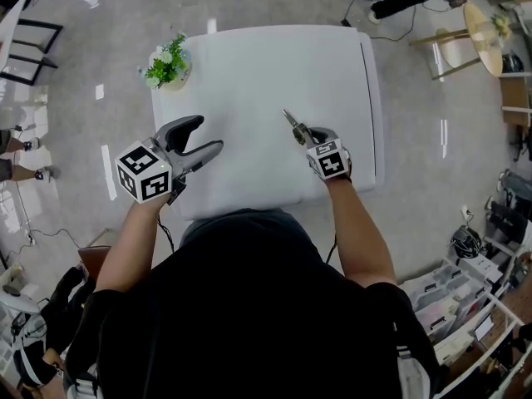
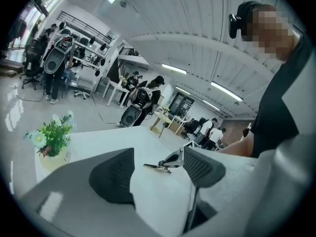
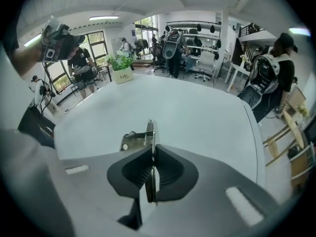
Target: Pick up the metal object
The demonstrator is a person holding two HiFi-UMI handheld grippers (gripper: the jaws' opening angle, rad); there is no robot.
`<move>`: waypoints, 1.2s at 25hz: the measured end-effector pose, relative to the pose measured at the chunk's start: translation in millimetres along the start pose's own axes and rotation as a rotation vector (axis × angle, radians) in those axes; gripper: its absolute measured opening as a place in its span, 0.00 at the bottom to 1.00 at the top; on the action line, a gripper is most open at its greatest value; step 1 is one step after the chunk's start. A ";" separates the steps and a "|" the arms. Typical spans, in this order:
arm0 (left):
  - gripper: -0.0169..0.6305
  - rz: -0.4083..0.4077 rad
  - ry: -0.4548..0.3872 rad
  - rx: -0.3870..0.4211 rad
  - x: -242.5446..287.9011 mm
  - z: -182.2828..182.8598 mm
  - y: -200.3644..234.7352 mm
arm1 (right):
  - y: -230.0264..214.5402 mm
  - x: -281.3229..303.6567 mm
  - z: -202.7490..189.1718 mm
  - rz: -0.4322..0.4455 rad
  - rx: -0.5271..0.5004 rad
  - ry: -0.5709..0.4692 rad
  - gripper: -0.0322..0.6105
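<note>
Metal bracket (image 3: 149, 134): thin plate seen edge-on, side flap with a round hole. It's pinched between the dark ribbed pads of the right gripper (image 1: 303, 131), jaws closed on it, and sticks out forward over the near right part of the white table (image 1: 266, 65). Can't tell if it touches the top. Left gripper (image 1: 208, 134) is at the near left edge, jaws apart, nothing between them. Potted plant (image 1: 169, 63) sits on the far left corner; the print on the pot is too small to read.
</note>
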State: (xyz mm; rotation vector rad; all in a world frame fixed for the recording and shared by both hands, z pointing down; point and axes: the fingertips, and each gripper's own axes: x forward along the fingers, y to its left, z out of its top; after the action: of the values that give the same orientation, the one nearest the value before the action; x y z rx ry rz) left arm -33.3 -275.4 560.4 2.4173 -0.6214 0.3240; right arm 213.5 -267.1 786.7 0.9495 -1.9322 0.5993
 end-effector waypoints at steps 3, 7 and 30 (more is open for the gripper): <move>0.49 -0.005 0.000 -0.002 -0.1 -2.0 0.2 | 0.8 1.4 0.7 0.002 0.018 -0.005 0.11; 0.49 -0.011 0.005 -0.002 2.3 -4.1 -0.2 | -2.0 3.0 1.6 -0.001 0.046 -0.008 0.11; 0.49 -0.023 0.009 0.014 -3.6 -7.6 -12.6 | 4.4 -6.3 0.7 0.021 0.122 -0.034 0.10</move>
State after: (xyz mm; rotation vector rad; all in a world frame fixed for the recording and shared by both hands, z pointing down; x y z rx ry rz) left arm -30.7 -260.6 558.7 2.4331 -0.5885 0.3297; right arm 211.6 -262.5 780.7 1.0221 -1.9555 0.7242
